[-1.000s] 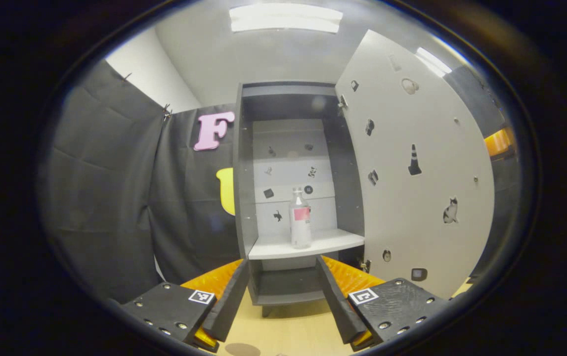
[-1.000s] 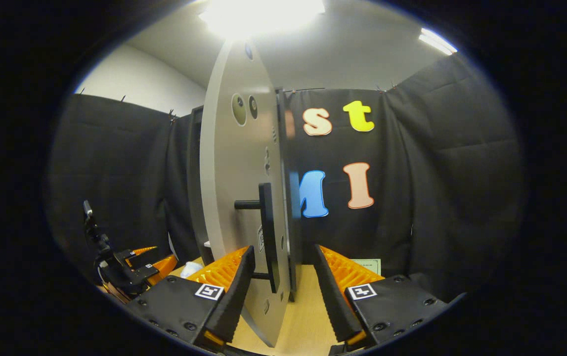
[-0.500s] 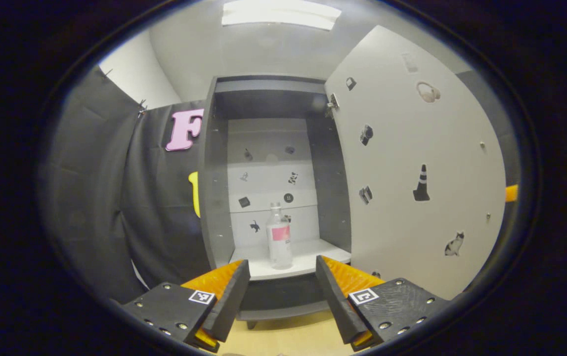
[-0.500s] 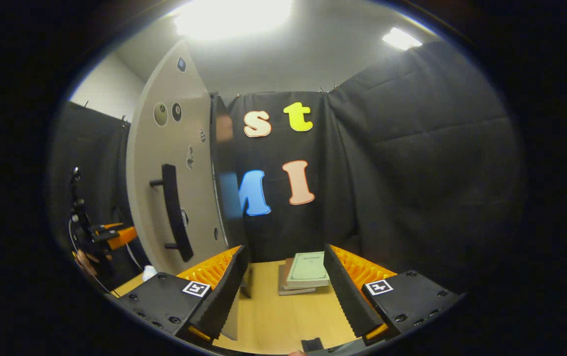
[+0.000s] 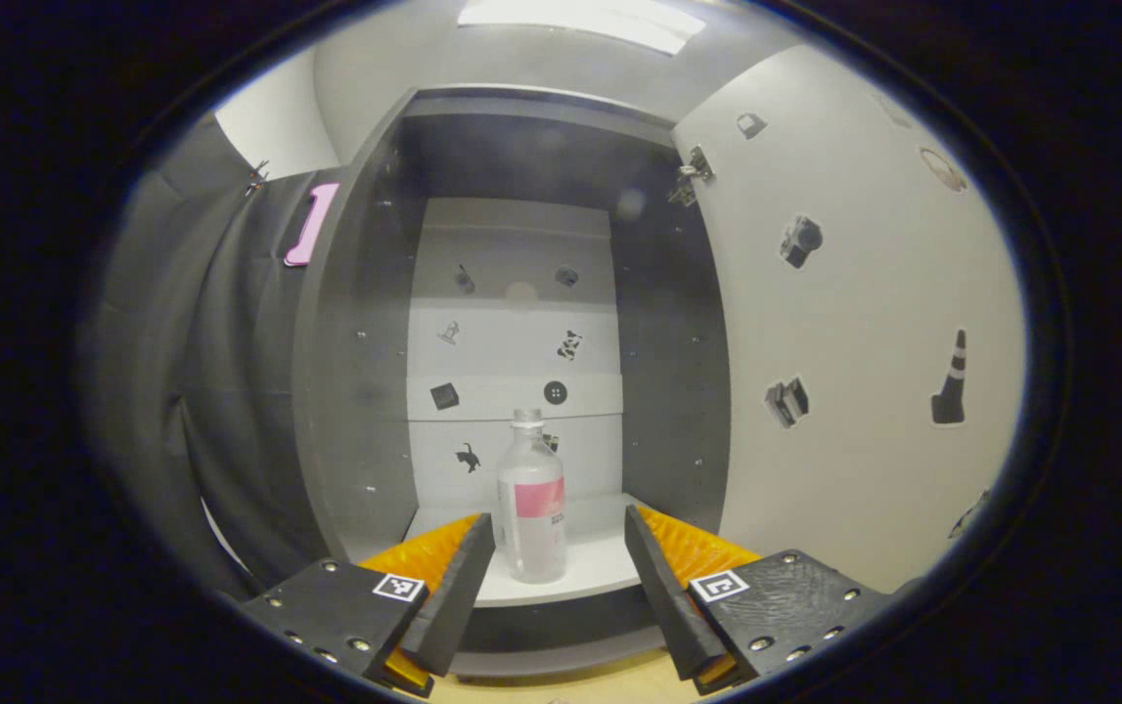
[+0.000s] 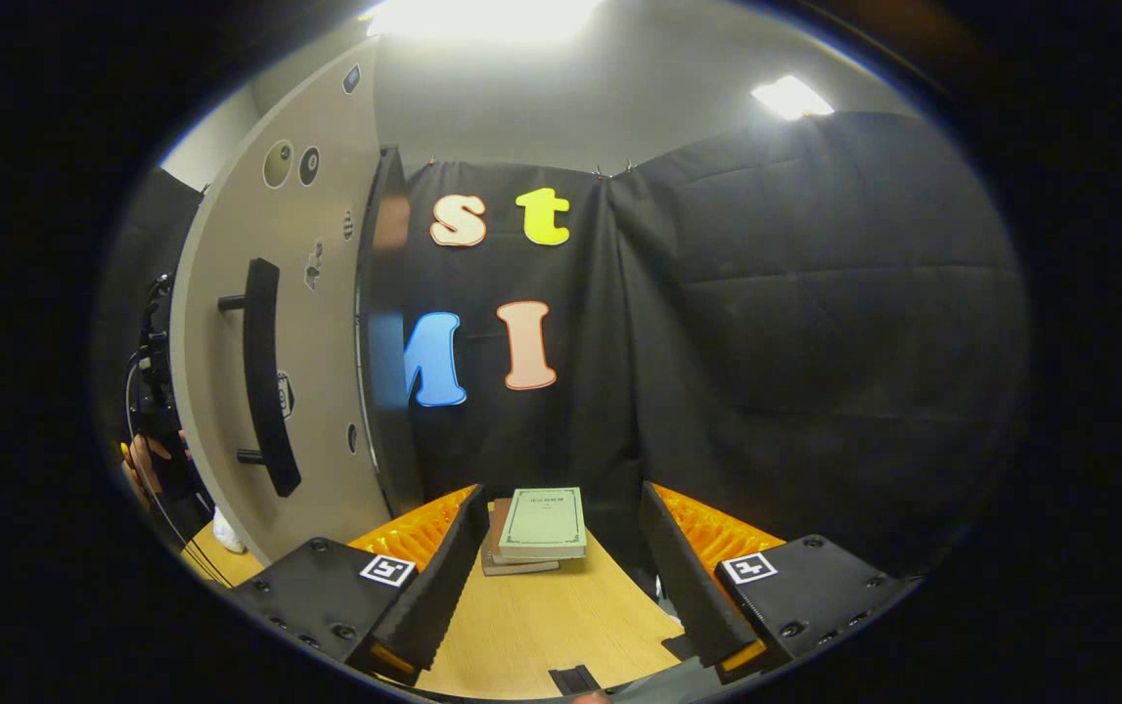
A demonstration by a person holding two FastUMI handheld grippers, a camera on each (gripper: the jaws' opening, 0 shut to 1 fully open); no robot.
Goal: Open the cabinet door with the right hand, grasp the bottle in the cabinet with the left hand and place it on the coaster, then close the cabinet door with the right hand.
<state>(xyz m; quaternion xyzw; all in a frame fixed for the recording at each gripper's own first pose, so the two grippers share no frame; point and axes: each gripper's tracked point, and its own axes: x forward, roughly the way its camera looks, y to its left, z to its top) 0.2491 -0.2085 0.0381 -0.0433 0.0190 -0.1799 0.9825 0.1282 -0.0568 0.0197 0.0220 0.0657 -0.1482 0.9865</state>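
Observation:
In the left gripper view a clear bottle (image 5: 531, 508) with a pink label and white cap stands upright on the cabinet's white shelf (image 5: 600, 572). My left gripper (image 5: 559, 577) is open, and the bottle's lower part shows between its fingertips, apart from both. The cabinet door (image 5: 864, 342) is swung wide open at the right. In the right gripper view my right gripper (image 6: 561, 577) is open and holds nothing. The door (image 6: 326, 293) and its black handle (image 6: 262, 376) stand off to the left, apart from the fingers.
A stack of books (image 6: 536, 528) lies on the wooden table (image 6: 541, 626) straight ahead of the right gripper. A hand and the other gripper's cable (image 6: 152, 430) show at the far left beyond the door's edge. Dark cabinet walls (image 5: 355, 372) flank the shelf.
My left gripper has moved forward to the shelf, so the bottle now shows between its fingertips. My right gripper has let go of the handle and swung right, away from the door.

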